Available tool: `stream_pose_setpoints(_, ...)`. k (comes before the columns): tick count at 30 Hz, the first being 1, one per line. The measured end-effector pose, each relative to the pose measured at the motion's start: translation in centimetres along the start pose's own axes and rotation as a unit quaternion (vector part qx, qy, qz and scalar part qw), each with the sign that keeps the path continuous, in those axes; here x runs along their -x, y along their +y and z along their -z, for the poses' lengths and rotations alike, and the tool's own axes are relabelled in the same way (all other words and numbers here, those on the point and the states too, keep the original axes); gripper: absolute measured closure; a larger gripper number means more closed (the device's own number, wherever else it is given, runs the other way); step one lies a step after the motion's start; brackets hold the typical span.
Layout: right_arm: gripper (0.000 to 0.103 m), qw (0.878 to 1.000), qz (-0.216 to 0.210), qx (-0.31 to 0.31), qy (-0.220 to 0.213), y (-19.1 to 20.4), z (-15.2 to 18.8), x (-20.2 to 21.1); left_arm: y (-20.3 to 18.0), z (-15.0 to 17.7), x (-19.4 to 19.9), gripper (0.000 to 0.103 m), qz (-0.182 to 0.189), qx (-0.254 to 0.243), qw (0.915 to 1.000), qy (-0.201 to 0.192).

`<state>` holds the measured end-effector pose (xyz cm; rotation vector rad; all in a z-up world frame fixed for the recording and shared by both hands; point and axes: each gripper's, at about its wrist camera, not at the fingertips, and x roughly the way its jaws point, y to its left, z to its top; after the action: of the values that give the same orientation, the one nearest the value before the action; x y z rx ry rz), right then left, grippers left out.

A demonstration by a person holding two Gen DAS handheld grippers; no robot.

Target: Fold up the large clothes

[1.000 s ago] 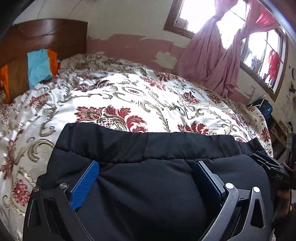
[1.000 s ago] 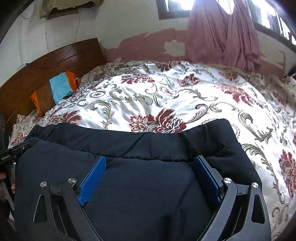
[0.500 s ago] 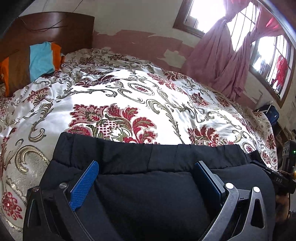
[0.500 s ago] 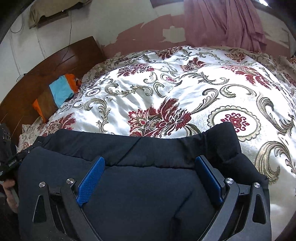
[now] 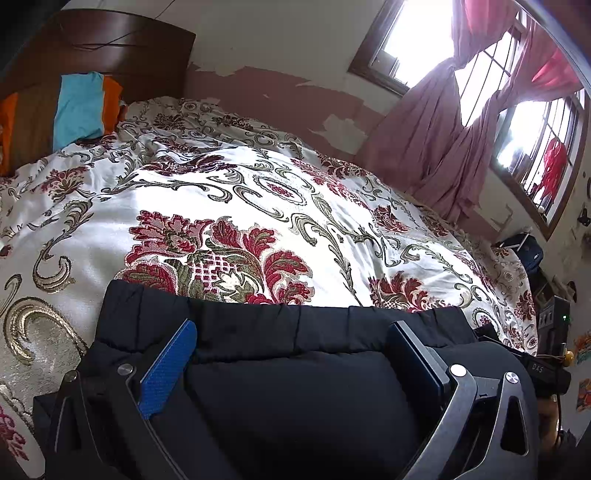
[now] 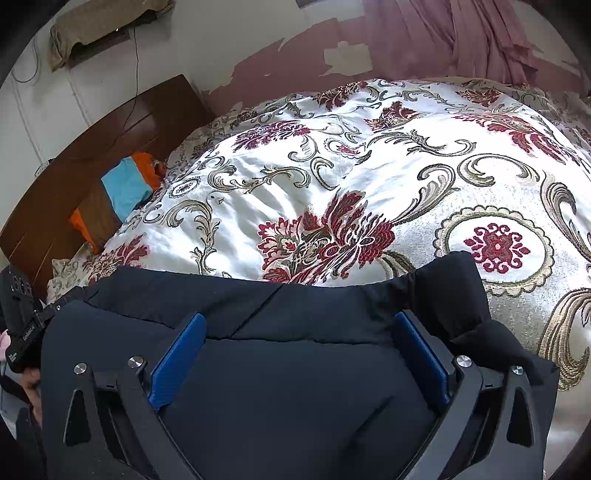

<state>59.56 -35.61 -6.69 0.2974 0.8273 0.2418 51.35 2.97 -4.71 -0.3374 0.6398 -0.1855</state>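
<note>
a: left gripper (image 5: 291, 363) first: blue pads (image 5: 168, 371) spread wide, black padded garment (image 5: 288, 387) bulging up between them, nothing pinched. lying at the near edge of the floral bedspread (image 5: 229, 206), banded hem (image 5: 280, 321) pointing up the bed.

b: same on the right gripper (image 6: 299, 363): wide apart, padded garment (image 6: 295, 387) sitting between the pads, not squeezed. probably a smoothing or pressing step, or a reach for a fresh hold.

a: to do well: press flat and evenly on both sides, keep the hem straight, bite thick padding deep, not at the very edge. slippery shell likely; puffy fill likely to spring back.

b: views now. left wrist only: bright windows (image 5: 413, 40), knotted pink curtain (image 5: 450, 147), dark bag (image 5: 524, 251) off the far bed corner, the other handle marked dxs (image 5: 543, 371) at the right edge.

a: right wrist only: a centre seam (image 6: 258, 310) through the hem, a lumpy right corner (image 6: 458, 291) overhanging, beige cloth (image 6: 107, 29) up on the wall, a cable running down.

b: in both: wooden headboard (image 6: 74, 162), orange and blue striped cloth (image 6: 125, 188) against it.
</note>
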Motion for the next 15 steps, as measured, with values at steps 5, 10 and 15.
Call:
stream_pose_setpoints(5, 0.003, 1.000, -0.003, 0.001, -0.010, 0.0, 0.2, 0.4, 0.1, 0.1, 0.2, 0.000, 0.004, -0.002, 1.0000, -0.004)
stream_pose_setpoints(10, 0.003, 0.999, -0.008, 0.005, -0.034, 0.1, 0.6, 1.7, 0.1, 0.5, 0.8, 0.000, 0.010, -0.005, 0.9998, -0.014)
stream_pose_setpoints(15, 0.003, 0.998, -0.030, 0.006, -0.058, -0.1, 1.0, 3.2, -0.2, 0.7, 1.6, 0.000, 0.008, -0.010, 0.9997, -0.018)
